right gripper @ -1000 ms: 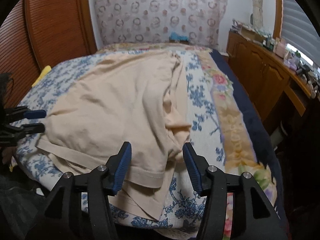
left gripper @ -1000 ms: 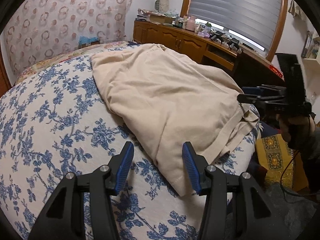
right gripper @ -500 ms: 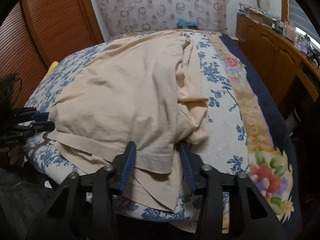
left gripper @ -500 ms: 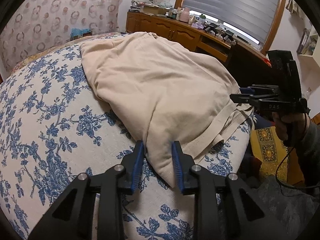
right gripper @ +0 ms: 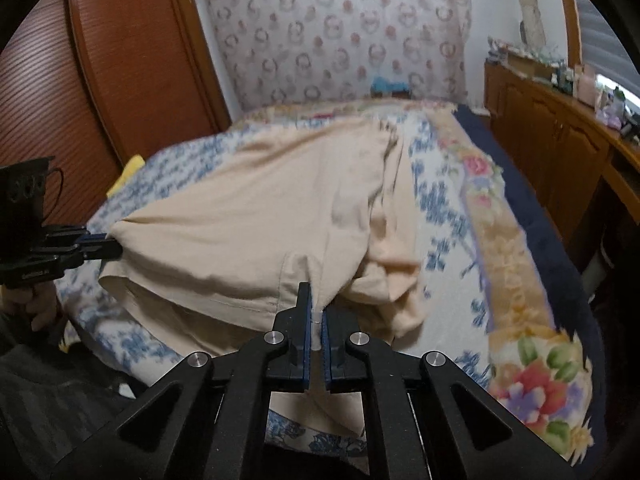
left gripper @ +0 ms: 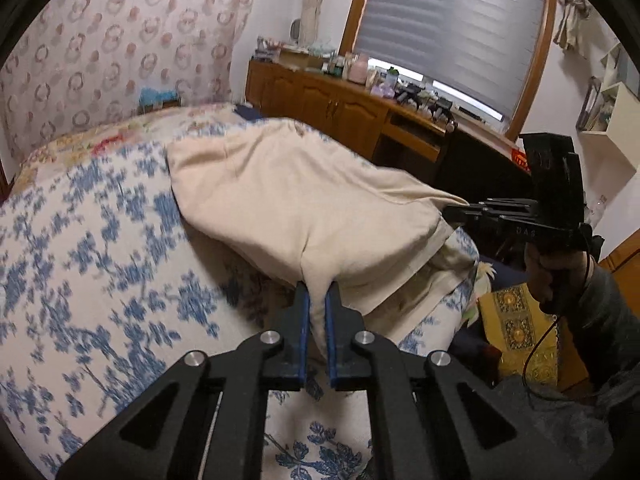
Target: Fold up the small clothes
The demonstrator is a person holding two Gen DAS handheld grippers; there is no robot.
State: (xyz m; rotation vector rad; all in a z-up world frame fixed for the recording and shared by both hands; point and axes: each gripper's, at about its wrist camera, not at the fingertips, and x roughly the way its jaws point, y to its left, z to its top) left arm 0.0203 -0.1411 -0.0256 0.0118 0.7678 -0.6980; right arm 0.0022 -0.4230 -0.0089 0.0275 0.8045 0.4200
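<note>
A bedroom: a bed with a blue-flowered cover point(left gripper: 100, 264) fills the left wrist view, a wooden cabinet point(left gripper: 340, 112) cluttered with small things along the wall at 1 o'clock under a shuttered window point(left gripper: 448, 28). The cream garment point(left gripper: 288, 200) lies across the bed from centre toward 3 o'clock, its near hem hanging at the bed's edge. The left gripper point(left gripper: 316, 296), whose jaws have just been closing, is clamped on a pinch of the garment's near corner. At 3 o'clock the right gripper point(left gripper: 460, 212), in a person's hand point(left gripper: 556, 276), bites the other corner beyond the bed's edge. Open cover lies at 9 o'clock.

In the right wrist view the bed runs to a patterned headboard point(right gripper: 340, 40) at 12 o'clock, a brown wardrobe point(right gripper: 132, 60) at 10 o'clock, the cabinet point(right gripper: 560, 140) at 2 o'clock. The right gripper point(right gripper: 316, 300), jaws just closed, clamps the garment's point(right gripper: 248, 216) hem. At 9 o'clock the left gripper point(right gripper: 108, 246) grips the far corner. Bare floral cover point(right gripper: 500, 240) stretches at 3 o'clock.
</note>
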